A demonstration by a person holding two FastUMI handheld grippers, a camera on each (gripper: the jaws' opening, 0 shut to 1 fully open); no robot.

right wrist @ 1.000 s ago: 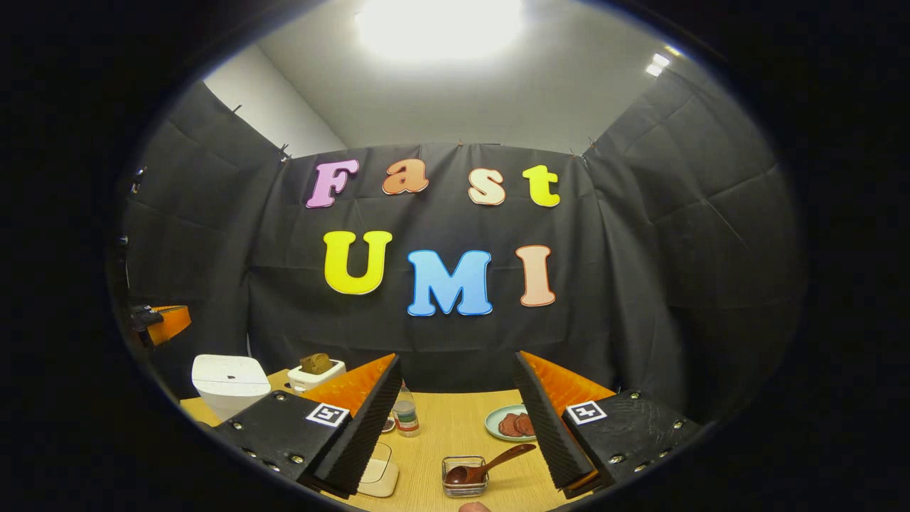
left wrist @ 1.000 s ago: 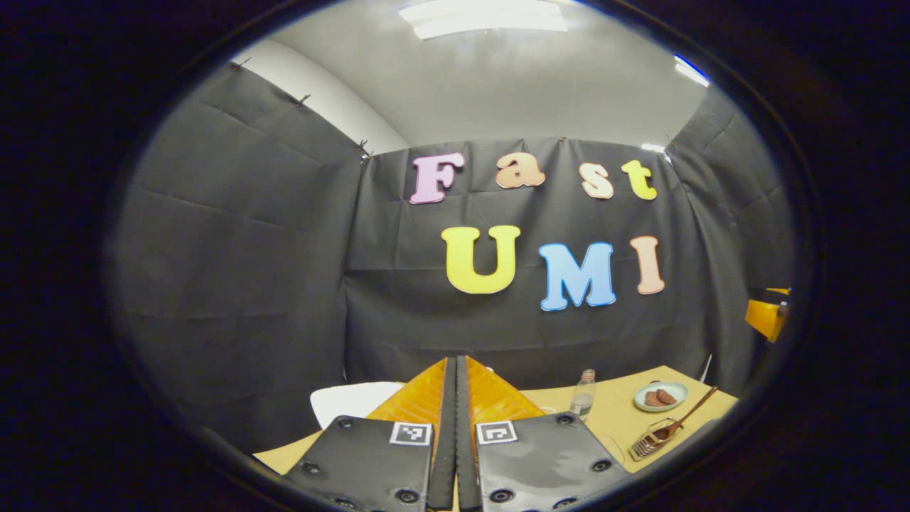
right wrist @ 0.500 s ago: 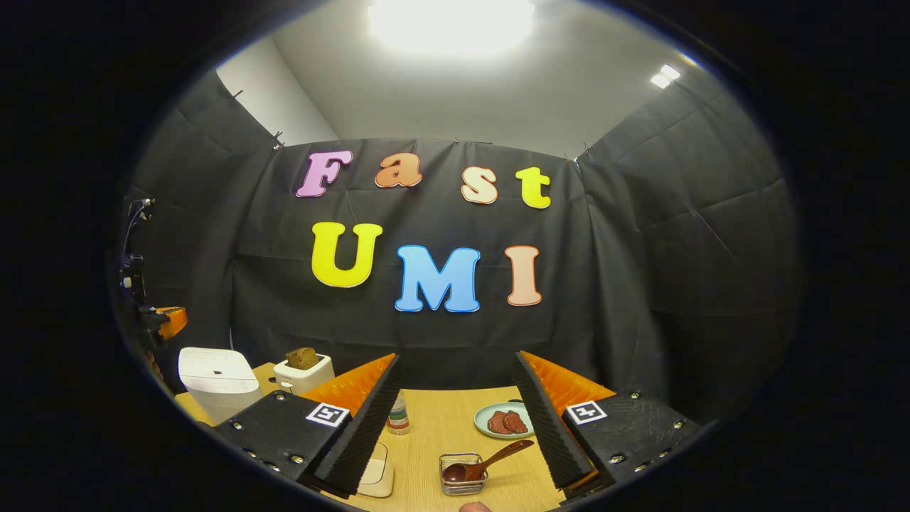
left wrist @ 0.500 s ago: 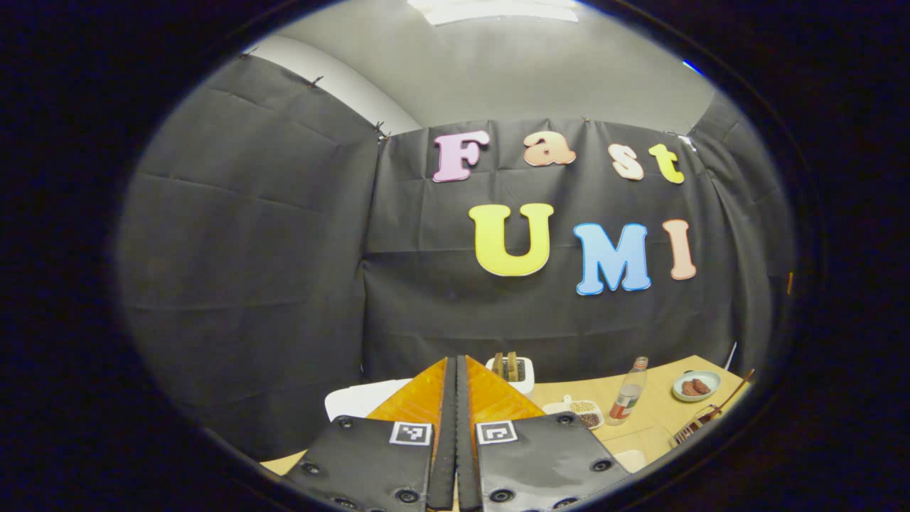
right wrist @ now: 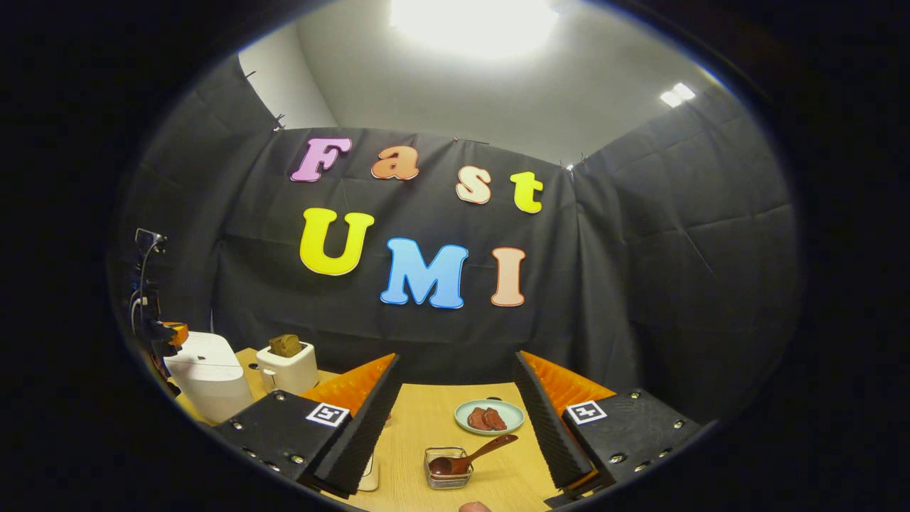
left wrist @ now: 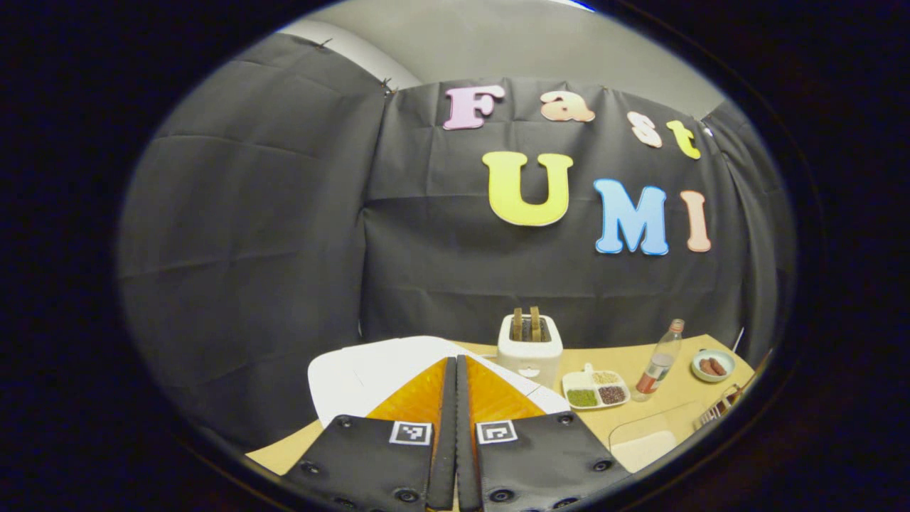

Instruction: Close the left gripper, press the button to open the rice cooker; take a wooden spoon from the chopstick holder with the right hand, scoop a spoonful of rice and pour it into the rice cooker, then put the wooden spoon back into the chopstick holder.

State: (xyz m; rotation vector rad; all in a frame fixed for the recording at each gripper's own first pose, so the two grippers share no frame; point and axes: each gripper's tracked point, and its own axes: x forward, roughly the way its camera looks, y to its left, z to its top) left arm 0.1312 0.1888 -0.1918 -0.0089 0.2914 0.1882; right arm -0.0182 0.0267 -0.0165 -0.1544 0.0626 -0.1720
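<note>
White rice cooker (left wrist: 370,373) sits lower centre of left gripper view, lid down, just beyond our left tool (left wrist: 456,419), whose fingers we see pressed together, holding nothing. Right gripper view: our right tool (right wrist: 455,419) gapes wide, empty; wooden spoon (right wrist: 469,457) rests in wire chopstick holder (right wrist: 448,469) at bottom centre on tan surface (right wrist: 441,419), between spread fingers. Rice cooker at left edge beside toaster (right wrist: 288,366).

1. White toaster (left wrist: 529,350) with two bread slices, far side of the wooden table (right wrist: 434,419).
2. Divided dish (left wrist: 596,389) of grains, right of toaster.
3. Bottle (left wrist: 658,359).
4. Green plate (right wrist: 489,416) of brown pieces.
</note>
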